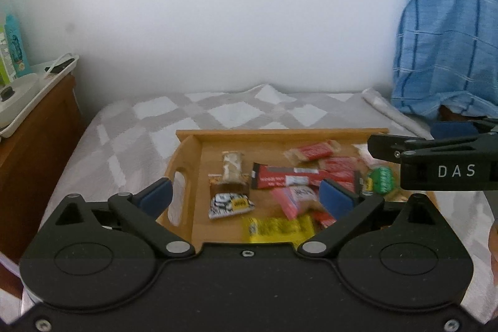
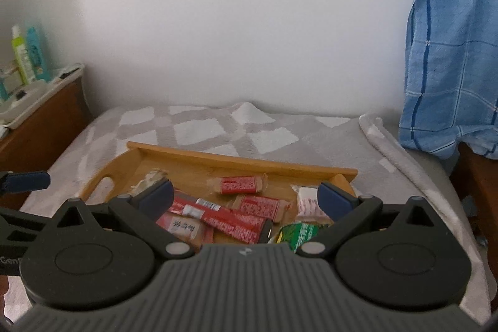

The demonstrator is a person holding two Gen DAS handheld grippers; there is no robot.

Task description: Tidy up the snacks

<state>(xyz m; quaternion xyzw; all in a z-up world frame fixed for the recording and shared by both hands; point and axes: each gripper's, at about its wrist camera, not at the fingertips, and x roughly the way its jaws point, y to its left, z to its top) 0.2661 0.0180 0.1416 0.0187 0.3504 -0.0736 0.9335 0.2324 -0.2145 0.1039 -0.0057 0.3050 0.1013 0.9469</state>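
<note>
Left wrist view: the left tongs (image 1: 246, 195) stand wide apart, empty, above the wooden tray (image 1: 280, 135) on the bed (image 1: 124, 126). Between and beyond them lie one yellow packet (image 1: 277, 228), one green packet (image 1: 381, 180) and several red bars (image 1: 289, 178).

Right wrist view: the right tongs (image 2: 246, 195) gape empty; four red bars show beyond them.

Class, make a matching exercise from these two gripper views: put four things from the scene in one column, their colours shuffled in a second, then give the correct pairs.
Things:
1. tray
2. hanging shirt
3. packet at the tray's near edge
4. round-looking packet at the tray's right

Colours:
A. green
B. blue checked
C. light wood
D. yellow

Pairs: 1-C, 2-B, 3-D, 4-A
</note>
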